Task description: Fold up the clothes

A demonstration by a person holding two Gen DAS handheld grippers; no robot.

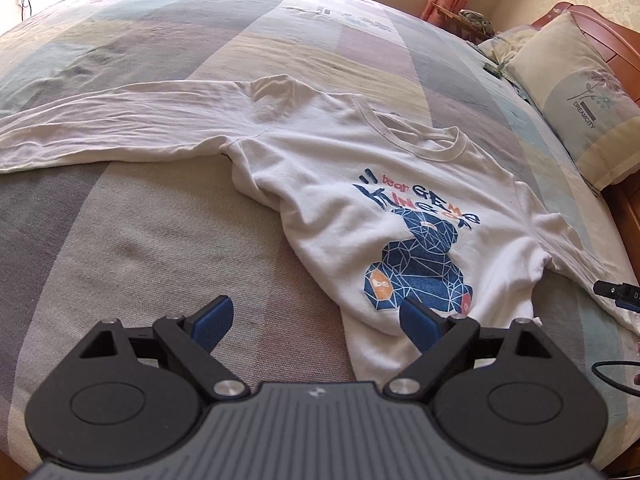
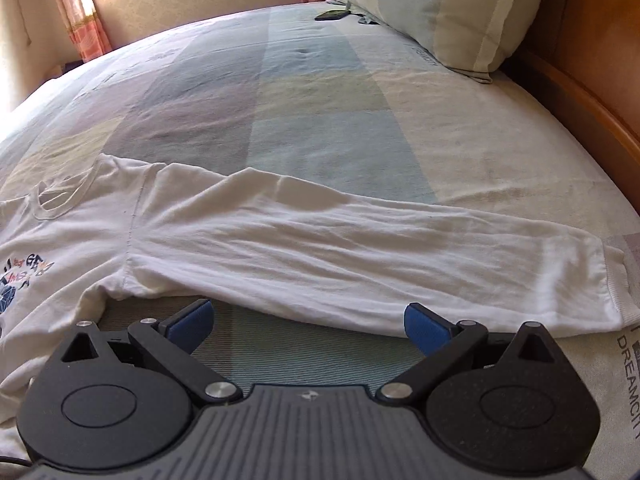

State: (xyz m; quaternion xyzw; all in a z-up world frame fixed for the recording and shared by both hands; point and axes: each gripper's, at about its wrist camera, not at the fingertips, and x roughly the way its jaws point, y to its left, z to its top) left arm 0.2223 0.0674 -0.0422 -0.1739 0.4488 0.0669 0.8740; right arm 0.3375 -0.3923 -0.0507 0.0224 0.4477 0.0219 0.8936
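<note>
Shirt [image 1: 352,184], white, long-sleeved, lies face up on the bed [image 1: 132,240], spread out, not folded. Blue bear print [image 1: 420,264] with lettering above it on the chest. Ribbed collar [image 1: 416,136] points toward the far side of the bed. One sleeve [image 1: 120,128] stretches flat out to the left in the left wrist view, wrinkled. Other sleeve [image 2: 360,248] stretches out to the right in the right wrist view, its ribbed cuff [image 2: 616,292] ending near the bed's right part. Some bunching at both armpits.

Left gripper [image 1: 318,318] has jaws wide apart, nothing between the pads; it hangs over the shirt's lower hem area, right blue pad [image 1: 420,320] over the fabric beside the bear print, left pad over bare bedcover. Cannot tell if it touches the cloth.

Right gripper [image 2: 308,324] has jaws fully spread, holding nothing; it sits just in front of the near edge of the right sleeve, pads over the bedcover.

Bedcover has faded patchwork blocks in grey, blue, beige. Pillow [image 2: 452,12] printed DREAMCITY leans against the wooden headboard [image 2: 580,80]. Dark phone-like object [image 2: 332,15] lies near the pillow. Orange-pink curtain [image 2: 76,12] by the window at far left in the right wrist view.
</note>
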